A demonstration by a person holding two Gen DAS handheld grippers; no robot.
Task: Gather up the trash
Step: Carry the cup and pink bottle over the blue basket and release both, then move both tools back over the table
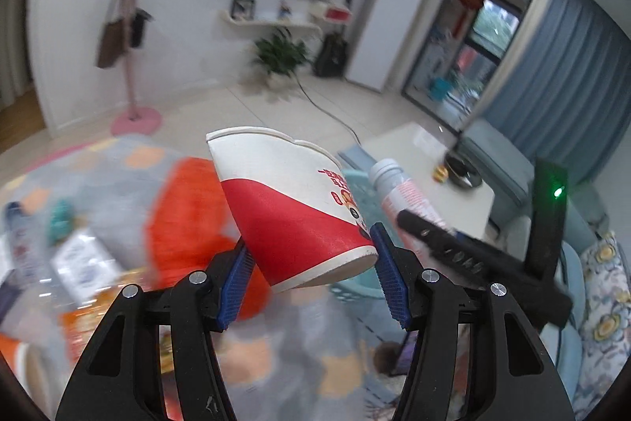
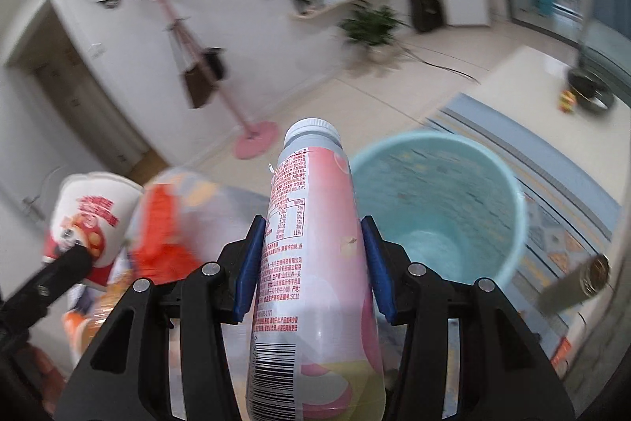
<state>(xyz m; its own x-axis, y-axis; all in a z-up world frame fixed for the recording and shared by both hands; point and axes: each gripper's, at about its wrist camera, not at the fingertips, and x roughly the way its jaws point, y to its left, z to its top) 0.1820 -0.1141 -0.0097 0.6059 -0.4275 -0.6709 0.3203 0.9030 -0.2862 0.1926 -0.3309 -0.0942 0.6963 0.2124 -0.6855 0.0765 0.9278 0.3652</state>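
A: Biggest thing first: the light blue round plastic bin [image 2: 437,208] sits at right of centre in the right wrist view, mouth open. Anything in it?

B: It looks empty; I see only its pale bottom (blurred, so small scraps could hide there).

A: What could go wrong?

B: The red and white paper cup [image 1: 292,208], middle of the left wrist view, is pinched near its base by the left gripper [image 1: 313,279], jaws closed on it. Its rim already looks dented, so thin paper might buckle and slip free. It lies tilted, mouth toward the upper left; I can't see whether anything is inside, so dregs might spill onto the patterned grey rug [image 1: 118,160].

A: And the other hand?

B: The right gripper [image 2: 311,263] has its jaws closed on a pink and white plastic drink bottle with a white cap [image 2: 311,231], centre frame, cap on, just left of the bin. It's held low on a smooth body, so it could swing or slide and miss the rim.

A: Both are crowded together?

B: Yes (each gripper shows in the other's view), so they might knock together over the bin.
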